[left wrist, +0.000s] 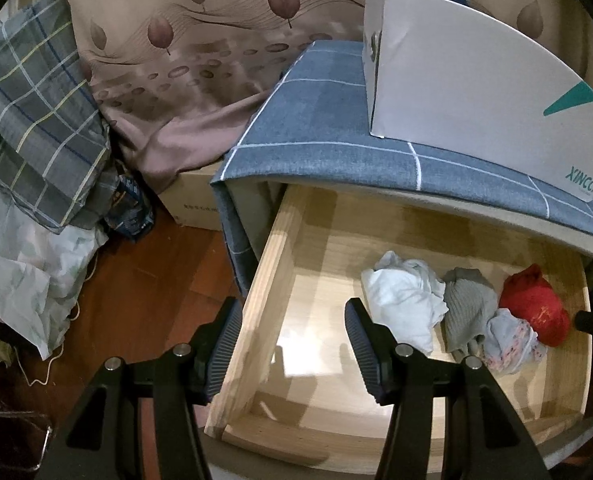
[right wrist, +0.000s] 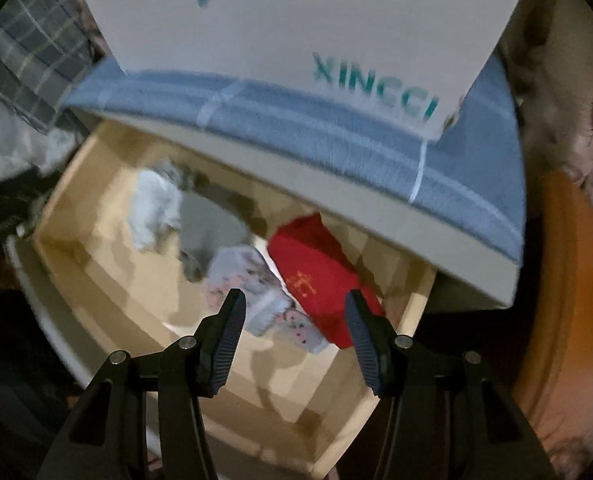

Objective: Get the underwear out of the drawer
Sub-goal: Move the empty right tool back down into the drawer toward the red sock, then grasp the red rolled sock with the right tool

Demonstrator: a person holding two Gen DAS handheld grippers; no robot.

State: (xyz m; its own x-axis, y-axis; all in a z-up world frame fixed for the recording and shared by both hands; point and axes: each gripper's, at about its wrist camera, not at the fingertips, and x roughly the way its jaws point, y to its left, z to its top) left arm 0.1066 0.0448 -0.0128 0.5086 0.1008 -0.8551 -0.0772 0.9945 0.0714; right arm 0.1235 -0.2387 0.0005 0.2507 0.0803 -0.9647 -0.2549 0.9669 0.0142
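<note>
Drawer (left wrist: 280, 248) open, underwear (right wrist: 256, 292) untouched inside; right gripper (right wrist: 294, 316) spread empty just above the floral and red pieces, left gripper (left wrist: 292, 332) idle, open

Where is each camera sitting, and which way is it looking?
Left wrist: sits on the left gripper, looking down past its open fingers at the drawer's left side wall and the floor.
Right wrist: sits on the right gripper, looking down into the drawer, fingers open above the floral underwear and red underwear; blurry.
Shared: both see the drawer, the clothes inside and the white box on top.
</note>
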